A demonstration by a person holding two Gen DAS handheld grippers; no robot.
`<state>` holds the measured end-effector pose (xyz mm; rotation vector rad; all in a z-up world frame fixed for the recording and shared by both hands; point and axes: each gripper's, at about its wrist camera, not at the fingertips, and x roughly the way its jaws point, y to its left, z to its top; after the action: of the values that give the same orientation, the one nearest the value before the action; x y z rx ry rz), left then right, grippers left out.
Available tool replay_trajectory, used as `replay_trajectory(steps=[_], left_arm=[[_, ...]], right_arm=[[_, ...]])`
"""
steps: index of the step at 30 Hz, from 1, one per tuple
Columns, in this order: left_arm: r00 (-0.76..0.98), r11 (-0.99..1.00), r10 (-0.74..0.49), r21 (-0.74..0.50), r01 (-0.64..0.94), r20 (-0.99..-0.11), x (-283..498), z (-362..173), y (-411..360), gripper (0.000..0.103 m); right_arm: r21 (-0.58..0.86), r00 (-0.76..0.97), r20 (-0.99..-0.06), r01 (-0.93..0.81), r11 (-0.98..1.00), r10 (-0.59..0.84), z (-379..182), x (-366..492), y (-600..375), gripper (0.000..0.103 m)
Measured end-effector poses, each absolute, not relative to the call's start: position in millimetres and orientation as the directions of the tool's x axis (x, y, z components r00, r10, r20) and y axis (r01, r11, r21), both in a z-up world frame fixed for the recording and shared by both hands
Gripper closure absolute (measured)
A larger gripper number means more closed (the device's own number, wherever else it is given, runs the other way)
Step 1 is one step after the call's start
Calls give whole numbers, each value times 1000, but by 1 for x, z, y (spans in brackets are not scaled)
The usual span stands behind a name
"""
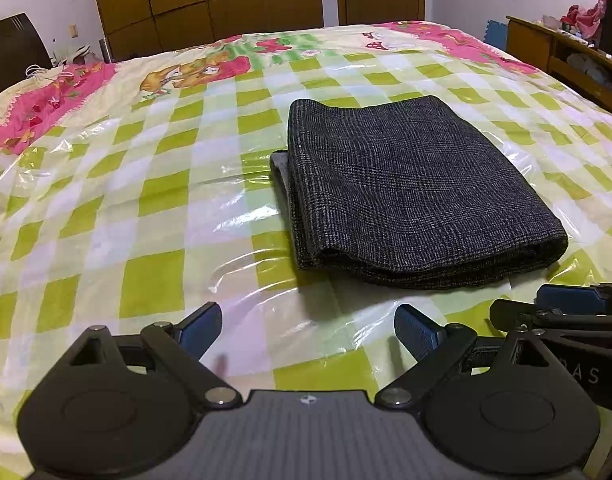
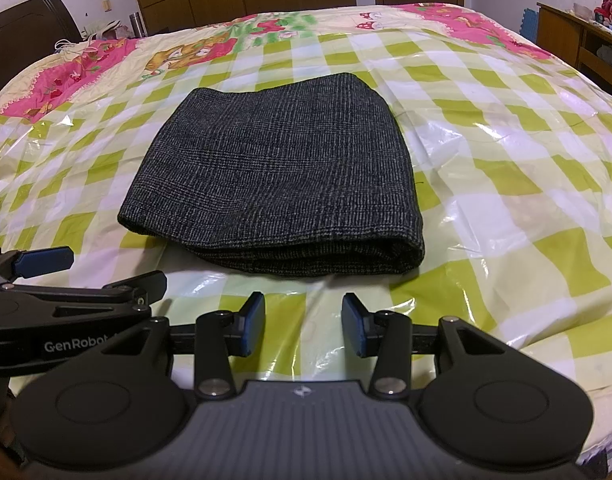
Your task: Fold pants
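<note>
On bed (image 2: 506, 160), folded pants (image 2: 273, 168), edges clear

Folded dark grey checked pants (image 1: 418, 192) lie flat on the bed (image 1: 105, 208), over a clear plastic sheet (image 1: 241, 272) covering the green-white checked bedspread. Left gripper (image 1: 308, 330) hangs near the pants' front edge, jaws wide apart, nothing between them. Right gripper (image 1: 554, 308) enters at right edge. Wooden wardrobe (image 1: 209, 0) behind.

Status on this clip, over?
Left gripper open, empty. Right gripper open, empty. Dark grey woven pants folded compact on the plastic-covered checked bedspread. Nothing in the way.
</note>
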<state>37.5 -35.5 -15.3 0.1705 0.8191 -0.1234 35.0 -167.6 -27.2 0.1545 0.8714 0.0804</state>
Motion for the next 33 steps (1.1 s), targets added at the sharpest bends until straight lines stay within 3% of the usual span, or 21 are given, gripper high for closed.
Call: replay_trajectory(steps=[33], left_arm=[[655, 975, 51, 179, 130, -754, 39, -18, -45, 0]], right_arm=[[151, 630, -766, -12, 989, 125, -31, 36, -162, 59]])
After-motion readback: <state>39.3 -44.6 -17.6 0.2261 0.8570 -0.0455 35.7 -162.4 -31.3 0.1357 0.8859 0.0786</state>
